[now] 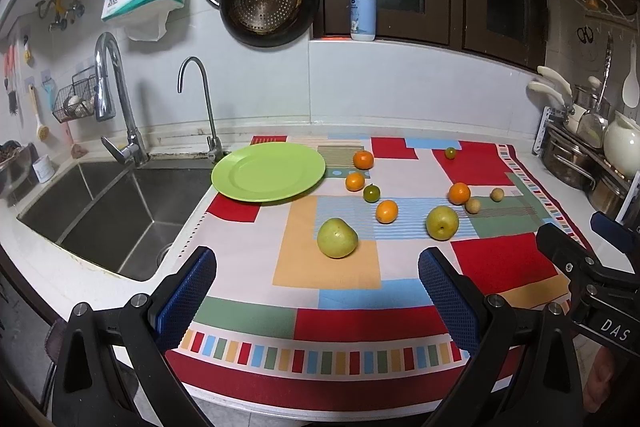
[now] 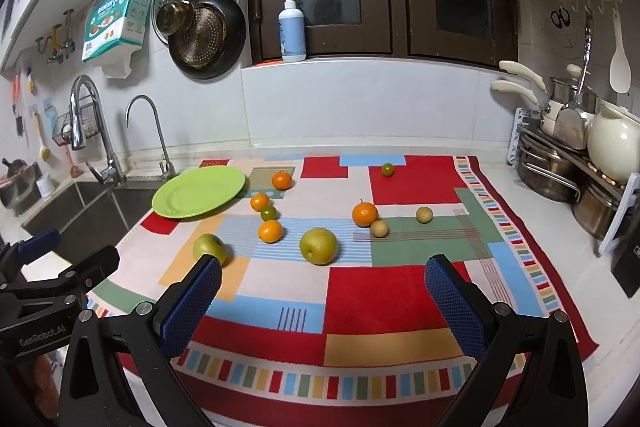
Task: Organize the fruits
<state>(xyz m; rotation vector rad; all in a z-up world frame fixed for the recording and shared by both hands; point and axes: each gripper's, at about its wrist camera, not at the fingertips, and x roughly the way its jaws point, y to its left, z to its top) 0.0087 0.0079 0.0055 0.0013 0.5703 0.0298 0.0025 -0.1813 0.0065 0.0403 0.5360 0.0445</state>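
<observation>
An empty green plate lies at the mat's far left, by the sink. Two yellow-green pears lie nearest me; in the right wrist view they are the left pear and the middle pear. Several small oranges, two green citrus and two tan longans are scattered beyond. My left gripper is open and empty, short of the left pear. My right gripper is open and empty, short of the middle pear.
A patchwork mat covers the counter. A steel sink with two faucets is on the left. Pots and a white kettle stand on a rack at right. A soap bottle stands on the sill. Pans hang on the wall.
</observation>
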